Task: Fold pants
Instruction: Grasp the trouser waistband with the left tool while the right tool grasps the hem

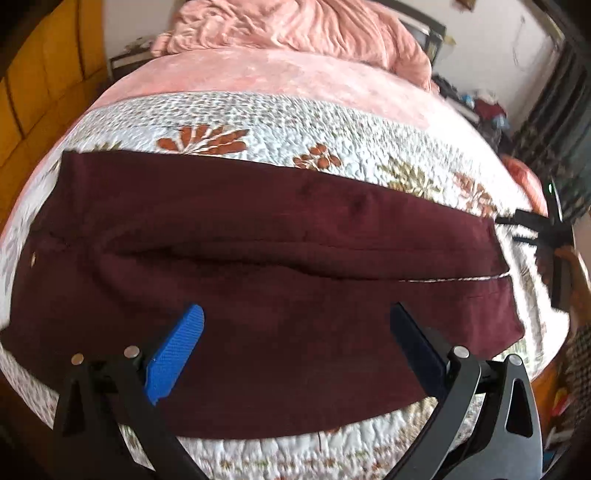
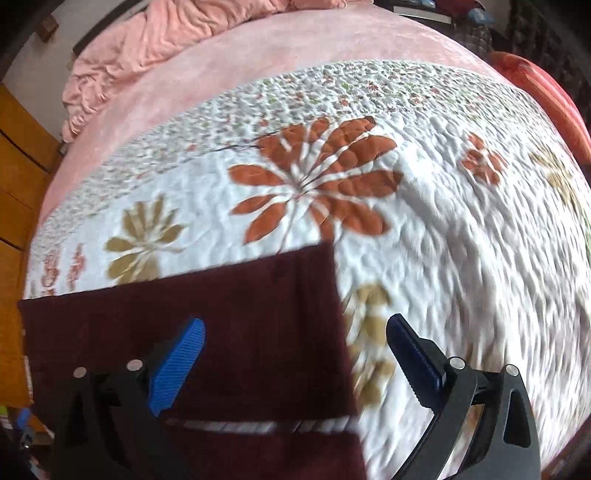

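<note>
Dark maroon pants [image 1: 258,266] lie flat across a white flowered quilt [image 1: 332,122], waistband to the left and leg ends to the right, the two legs side by side with a thin pale gap between them at the right. My left gripper [image 1: 297,314] hovers open over the near leg, nothing between its blue fingers [image 1: 177,350]. In the right wrist view the leg ends of the pants [image 2: 221,332] fill the lower left. My right gripper [image 2: 295,325] is open above the hem edge, one finger over cloth, the other over quilt. The right gripper [image 1: 546,229] also shows at the far right of the left view.
A rumpled pink blanket [image 1: 295,26] is heaped at the bed's far end on a pink sheet [image 2: 258,62]. Yellow wooden panels [image 1: 44,74] stand to the left. Clutter and dark furniture [image 1: 491,110] sit beyond the bed's right side. A red-orange cushion [image 2: 546,96] lies at the right edge.
</note>
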`<move>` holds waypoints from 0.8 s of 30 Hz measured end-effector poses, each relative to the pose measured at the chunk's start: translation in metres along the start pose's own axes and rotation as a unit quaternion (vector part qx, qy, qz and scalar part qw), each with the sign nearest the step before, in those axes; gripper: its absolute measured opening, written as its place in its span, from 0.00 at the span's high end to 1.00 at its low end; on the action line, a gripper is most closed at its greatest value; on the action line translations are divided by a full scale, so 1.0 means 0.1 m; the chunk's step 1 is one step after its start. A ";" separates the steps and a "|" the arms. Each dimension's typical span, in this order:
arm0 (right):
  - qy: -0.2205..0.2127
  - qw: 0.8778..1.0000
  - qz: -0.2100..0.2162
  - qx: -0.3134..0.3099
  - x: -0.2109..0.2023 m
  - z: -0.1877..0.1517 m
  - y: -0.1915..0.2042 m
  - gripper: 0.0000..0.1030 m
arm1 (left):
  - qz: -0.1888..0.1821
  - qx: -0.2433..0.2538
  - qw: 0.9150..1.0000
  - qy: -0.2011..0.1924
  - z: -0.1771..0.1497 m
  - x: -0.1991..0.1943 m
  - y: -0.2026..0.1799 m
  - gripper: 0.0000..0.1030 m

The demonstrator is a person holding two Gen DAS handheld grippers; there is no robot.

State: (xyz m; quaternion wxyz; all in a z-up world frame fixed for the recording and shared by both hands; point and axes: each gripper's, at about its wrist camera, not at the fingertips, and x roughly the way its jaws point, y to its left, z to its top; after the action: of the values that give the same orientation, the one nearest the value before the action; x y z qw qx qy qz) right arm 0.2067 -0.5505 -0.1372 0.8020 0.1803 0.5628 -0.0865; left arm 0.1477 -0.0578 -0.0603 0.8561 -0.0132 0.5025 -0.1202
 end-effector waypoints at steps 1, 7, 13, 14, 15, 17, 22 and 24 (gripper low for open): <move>0.006 1.000 0.005 -0.006 0.11 0.06 -0.03 0.04 | 0.008 0.010 1.000 0.002 0.04 0.05 -0.05 0.03; 0.029 0.999 0.038 -0.016 0.45 0.16 -0.08 0.09 | -0.016 0.042 0.999 0.026 0.34 0.37 -0.37 0.03; 0.011 0.995 0.070 -0.066 0.42 0.16 -0.01 0.54 | -0.044 0.062 0.997 0.033 0.63 0.68 -0.63 0.03; 0.012 0.994 0.079 -0.078 0.38 0.15 0.01 0.70 | -0.054 0.068 0.996 0.038 0.68 0.75 -0.68 0.03; 0.009 0.992 0.092 -0.090 0.32 0.14 0.03 0.76 | -0.061 0.074 0.995 0.041 0.74 0.81 -0.72 0.03; -0.009 0.988 0.101 -0.115 0.18 0.12 0.10 0.78 | -0.072 0.093 0.992 0.042 0.84 0.92 -0.80 0.03; -0.068 0.970 0.149 -0.180 -0.38 -0.03 0.21 0.79 | -0.137 0.172 0.975 0.042 1.14 1.24 -1.06 0.03; -0.084 0.965 0.166 -0.186 -0.52 -0.07 0.23 0.79 | -0.165 0.215 0.961 0.054 1.24 1.41 -1.21 0.03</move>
State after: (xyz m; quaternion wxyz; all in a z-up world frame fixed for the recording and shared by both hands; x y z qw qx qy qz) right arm 0.1903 -0.5299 -0.0860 0.8688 0.1110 0.4620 0.1393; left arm 0.2976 -0.2181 -0.1029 0.7787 0.0949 0.5013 -0.3652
